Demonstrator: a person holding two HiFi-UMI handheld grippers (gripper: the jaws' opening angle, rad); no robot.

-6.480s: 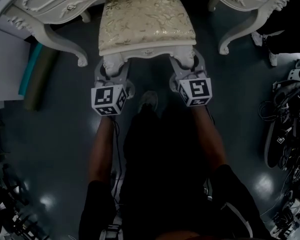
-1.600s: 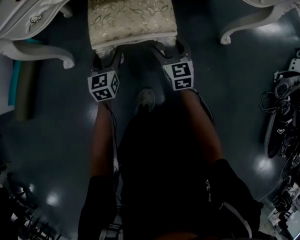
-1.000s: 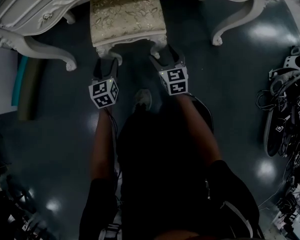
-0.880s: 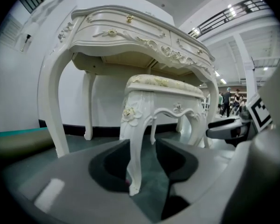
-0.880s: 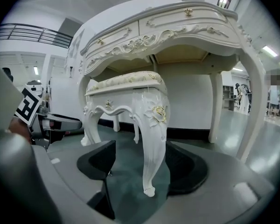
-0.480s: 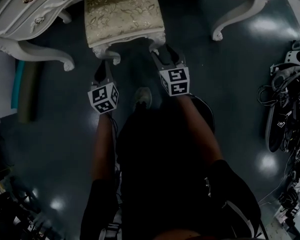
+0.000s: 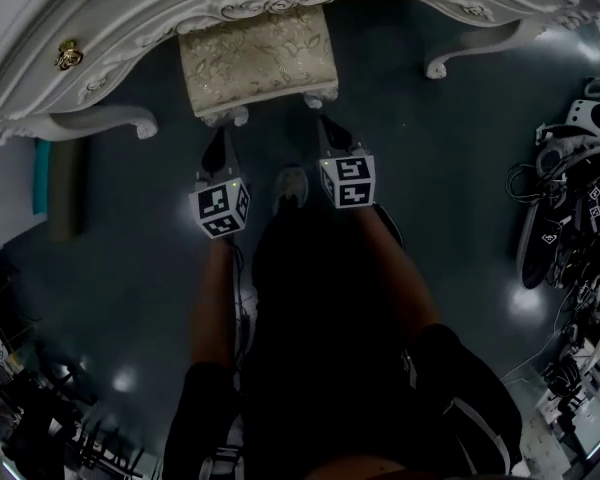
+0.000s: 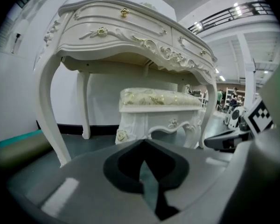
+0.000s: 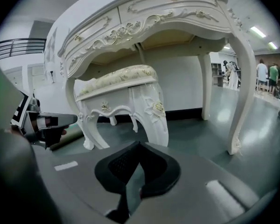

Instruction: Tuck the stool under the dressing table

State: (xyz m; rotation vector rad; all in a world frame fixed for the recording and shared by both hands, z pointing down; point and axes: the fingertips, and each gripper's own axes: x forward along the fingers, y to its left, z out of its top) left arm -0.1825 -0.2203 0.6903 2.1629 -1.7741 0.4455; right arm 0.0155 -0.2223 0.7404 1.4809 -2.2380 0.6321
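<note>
One stool (image 7: 258, 58) and one dressing table (image 7: 130, 18). Two tools, the left tool (image 7: 218, 132) and the right tool (image 7: 324, 121), each with one marker cube (image 7: 220, 208), so two cubes. The head view shows two brass knobs (image 7: 68, 54), one shoe (image 7: 292, 186) and one dark roll (image 7: 65, 183) on the floor.

The head view is dim and underexposed. Pale ceiling-light reflections pool on the glossy floor (image 7: 460, 168), to the right of the right gripper (image 7: 326, 128) and behind it. Both gripper views are brighter, bowed at the edges, with black corners. The grey body nearest each lens is blurred, while the dressing table (image 9: 177, 13) ahead of the jaws is sharp.
</note>
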